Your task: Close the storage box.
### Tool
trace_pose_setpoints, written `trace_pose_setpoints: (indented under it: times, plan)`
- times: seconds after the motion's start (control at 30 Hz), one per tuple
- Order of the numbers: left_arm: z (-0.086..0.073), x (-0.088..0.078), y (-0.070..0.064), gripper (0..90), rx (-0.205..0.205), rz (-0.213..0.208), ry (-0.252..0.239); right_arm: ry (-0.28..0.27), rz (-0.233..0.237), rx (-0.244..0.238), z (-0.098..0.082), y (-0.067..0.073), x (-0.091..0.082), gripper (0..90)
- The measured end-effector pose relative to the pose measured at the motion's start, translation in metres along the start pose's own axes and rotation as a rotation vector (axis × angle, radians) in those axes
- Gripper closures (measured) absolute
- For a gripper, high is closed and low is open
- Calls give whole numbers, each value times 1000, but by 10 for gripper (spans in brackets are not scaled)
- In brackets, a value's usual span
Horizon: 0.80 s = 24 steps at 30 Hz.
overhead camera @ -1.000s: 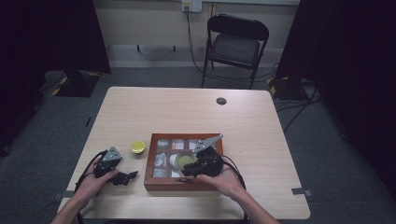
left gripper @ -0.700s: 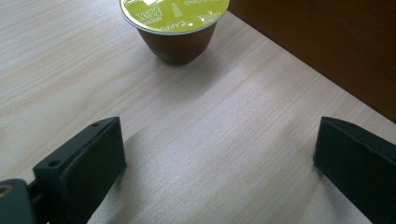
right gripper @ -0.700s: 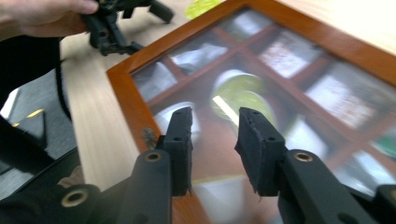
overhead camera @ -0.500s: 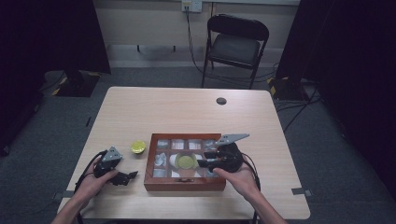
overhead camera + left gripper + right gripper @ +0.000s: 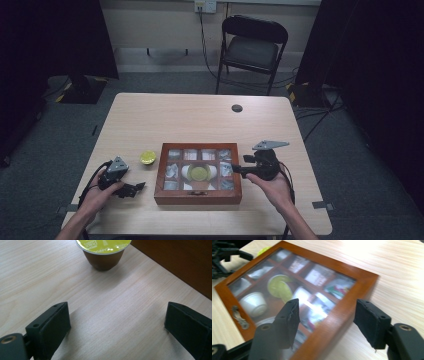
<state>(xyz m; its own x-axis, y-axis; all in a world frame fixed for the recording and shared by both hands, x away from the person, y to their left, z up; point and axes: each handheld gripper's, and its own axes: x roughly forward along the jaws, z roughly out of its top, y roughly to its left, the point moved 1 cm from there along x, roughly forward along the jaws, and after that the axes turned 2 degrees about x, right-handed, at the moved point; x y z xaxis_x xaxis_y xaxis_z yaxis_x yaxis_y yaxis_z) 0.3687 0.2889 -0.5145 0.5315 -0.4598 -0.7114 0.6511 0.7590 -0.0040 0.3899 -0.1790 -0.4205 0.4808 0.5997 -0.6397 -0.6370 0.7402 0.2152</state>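
A green-lidded coffee capsule (image 5: 199, 173) lies on the glass lid of a wooden compartment box (image 5: 198, 194), over its middle row. The box sits near the front edge of the desk (image 5: 200, 117). A second green-lidded capsule (image 5: 147, 157) stands upright on the bare wood just beside the box's left wall; in the left gripper view it (image 5: 103, 250) is straight ahead of the jaws.

The right claw (image 5: 235, 169) hangs over the box's right edge, released and grasping nothing. Its jaws have just been opening, and in the right gripper view they straddle the box's frame (image 5: 362, 277) without pressing on it. The left claw (image 5: 139, 186) rests low on the desk to the left of the box, jaws spread with only bare wood between them. They have closed a little, yet remain wide.

The step in hand appears to be the left claw's pickup of the standing capsule. To do it well, the claw should advance until the capsule's body sits centred between the jaws, below the foil rim, then squeeze gently so the cup does not tip or crumple.

A second earlier, the right claw was over the middle of the lid at the capsule. It has since drawn back to the right, leaving the capsule there. The left hand has kept its place.
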Motion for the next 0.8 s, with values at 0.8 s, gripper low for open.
trace_pose_setpoints:
  times: [0.8]
  plan:
    - [-4,0,11,0,-40,48,-10,104,-303,199,-66,-91,-9,206]
